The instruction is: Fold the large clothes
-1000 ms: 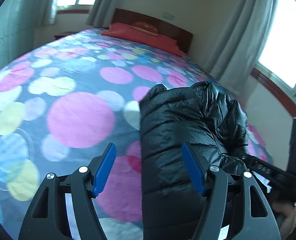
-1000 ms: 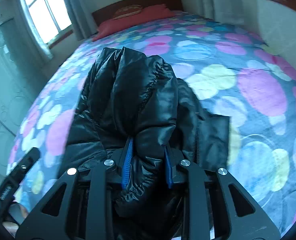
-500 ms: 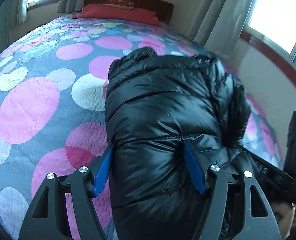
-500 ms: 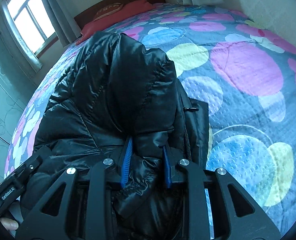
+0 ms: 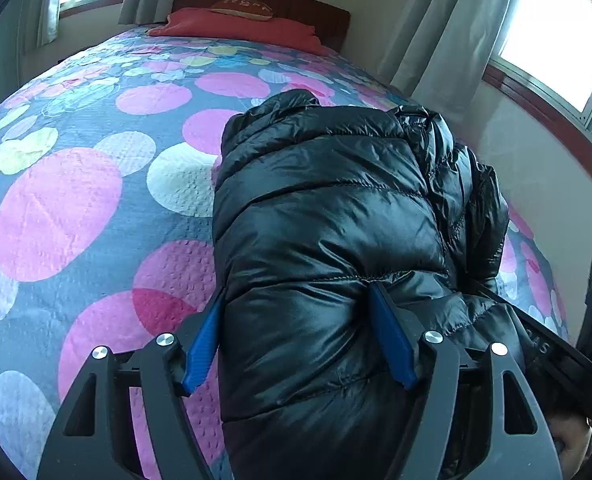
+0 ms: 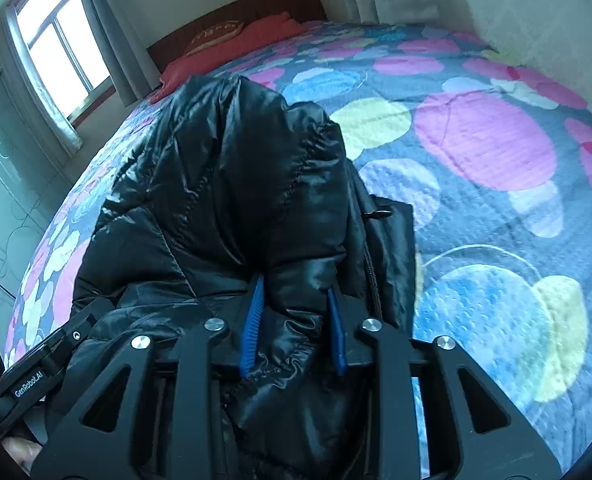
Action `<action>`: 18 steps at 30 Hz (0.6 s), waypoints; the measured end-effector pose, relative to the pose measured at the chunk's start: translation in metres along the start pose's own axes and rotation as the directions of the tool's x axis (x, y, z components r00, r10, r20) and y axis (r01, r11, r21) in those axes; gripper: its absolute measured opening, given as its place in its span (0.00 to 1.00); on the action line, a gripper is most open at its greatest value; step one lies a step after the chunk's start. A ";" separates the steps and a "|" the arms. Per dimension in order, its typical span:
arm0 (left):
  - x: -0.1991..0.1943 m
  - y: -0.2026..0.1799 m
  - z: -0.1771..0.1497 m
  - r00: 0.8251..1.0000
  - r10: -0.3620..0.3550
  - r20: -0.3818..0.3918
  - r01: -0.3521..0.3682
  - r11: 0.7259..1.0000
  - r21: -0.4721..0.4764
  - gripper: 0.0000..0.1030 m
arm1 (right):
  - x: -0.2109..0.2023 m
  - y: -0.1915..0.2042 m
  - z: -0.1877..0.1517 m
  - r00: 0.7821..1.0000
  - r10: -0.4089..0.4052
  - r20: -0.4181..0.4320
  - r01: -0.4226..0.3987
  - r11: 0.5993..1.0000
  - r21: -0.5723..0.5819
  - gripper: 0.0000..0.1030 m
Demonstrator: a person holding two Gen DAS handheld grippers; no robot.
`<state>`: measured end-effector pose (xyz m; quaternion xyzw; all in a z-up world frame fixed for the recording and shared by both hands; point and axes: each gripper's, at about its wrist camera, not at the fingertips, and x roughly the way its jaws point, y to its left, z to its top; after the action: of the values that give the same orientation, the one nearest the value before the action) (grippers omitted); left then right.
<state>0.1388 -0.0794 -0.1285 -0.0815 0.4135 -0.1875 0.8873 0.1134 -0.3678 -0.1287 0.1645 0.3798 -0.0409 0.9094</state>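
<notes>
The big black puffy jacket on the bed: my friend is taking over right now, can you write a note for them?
Left gripper: jaws wide around a thick fold of the shiny black quilted puffer jacket, pads against it.
Right gripper: its jaws are opening, with a bunched cuff-like part of the jacket between the blue pads.
Jacket: lying bundled on the grey bedspread with pink, blue and yellow circles; a zipper edge sticks out on its right side in the right wrist view.
Done: sides seem folded in.
Left: probably let go, tidy the zipper edge, flatten.
</notes>
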 end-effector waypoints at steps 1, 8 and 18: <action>-0.004 0.000 0.001 1.000 -0.003 -0.002 0.003 1.000 -0.001 0.68 | -0.007 0.001 0.001 1.000 -0.009 -0.003 0.009 1.000 -0.003 0.33; -0.048 0.005 0.028 0.995 -0.006 0.102 0.006 1.000 -0.002 0.68 | -0.072 0.036 0.033 0.992 -0.051 0.111 0.059 0.996 -0.068 0.36; -0.002 -0.005 0.077 0.999 0.032 0.027 -0.032 0.999 0.008 0.68 | 0.006 0.069 0.084 0.996 -0.082 0.015 0.084 0.979 -0.183 0.36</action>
<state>0.1955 -0.0845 -0.0760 -0.0738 0.4018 -0.1740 0.8960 0.1882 -0.3307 -0.0588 0.0637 0.3849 -0.0442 0.9197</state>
